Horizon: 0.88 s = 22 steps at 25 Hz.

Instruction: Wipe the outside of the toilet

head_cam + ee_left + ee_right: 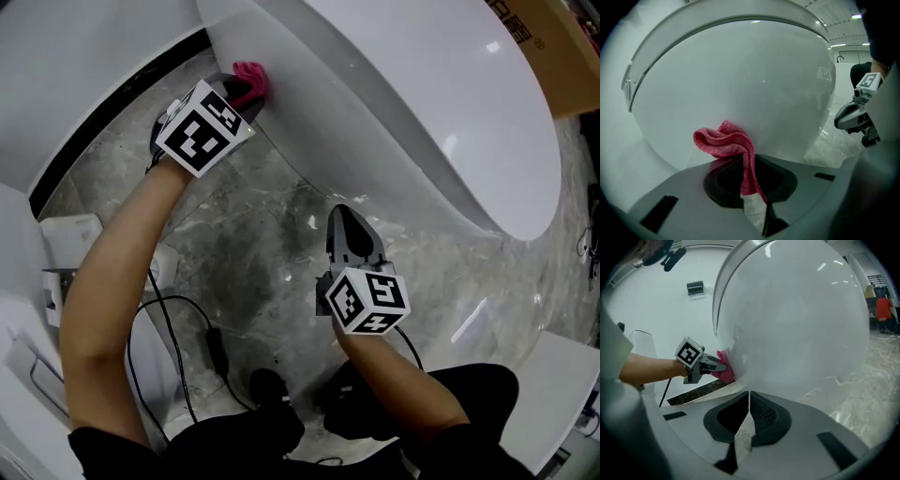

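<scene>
While left tongs (753, 194) grip it, cloth (723, 142) juts forward

Your head camera is looking steeply down at the grey marbled stone floor (244, 234) and the glossy white ceramic toilet bowl (422, 112). The camera on your left gripper (246, 92) is facing the bowl's flank at close range. The camera on your right gripper (349, 217) is facing the same flank from farther back. All three views are sharing the crumpled pink cloth (251, 80). Each gripper view is also catching the opposite gripper.
</scene>
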Motion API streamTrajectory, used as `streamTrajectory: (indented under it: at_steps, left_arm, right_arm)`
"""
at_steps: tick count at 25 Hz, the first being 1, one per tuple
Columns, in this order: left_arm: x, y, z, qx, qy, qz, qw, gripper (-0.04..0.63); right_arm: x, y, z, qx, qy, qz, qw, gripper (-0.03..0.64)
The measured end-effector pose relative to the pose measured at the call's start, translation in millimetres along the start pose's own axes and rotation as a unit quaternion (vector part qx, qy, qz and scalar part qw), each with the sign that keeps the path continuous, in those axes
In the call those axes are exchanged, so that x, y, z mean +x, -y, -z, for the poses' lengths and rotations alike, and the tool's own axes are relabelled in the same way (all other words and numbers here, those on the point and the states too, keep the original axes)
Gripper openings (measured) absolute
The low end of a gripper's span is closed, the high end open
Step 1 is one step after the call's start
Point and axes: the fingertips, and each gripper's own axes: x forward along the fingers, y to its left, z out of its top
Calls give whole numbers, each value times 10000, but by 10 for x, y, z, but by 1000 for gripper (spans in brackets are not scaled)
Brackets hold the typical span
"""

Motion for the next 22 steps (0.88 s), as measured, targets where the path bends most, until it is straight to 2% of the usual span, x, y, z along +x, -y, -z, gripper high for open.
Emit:
streamTrajectory:
  at_steps: [8, 12, 17, 22]
  left_arm:
    - [-27, 754, -230, 291, 101, 436, 9986, 69]
    - [-16, 1041, -288, 411, 68, 657, 9970, 69]
    - [-5, 1537, -382, 745, -4, 1112, 9910, 69]
    - [-13, 1866, -476, 809, 85, 1333, 9877, 69]
  right_arm:
    - [-77, 340, -3, 2, 0, 428, 9991, 38]
    - [-141, 372, 134, -10, -127, 468, 9988, 38]
    - [-199, 392, 264, -111, -135, 462, 9988, 38]
    - [-257, 550, 388, -165, -209, 703, 9972, 37]
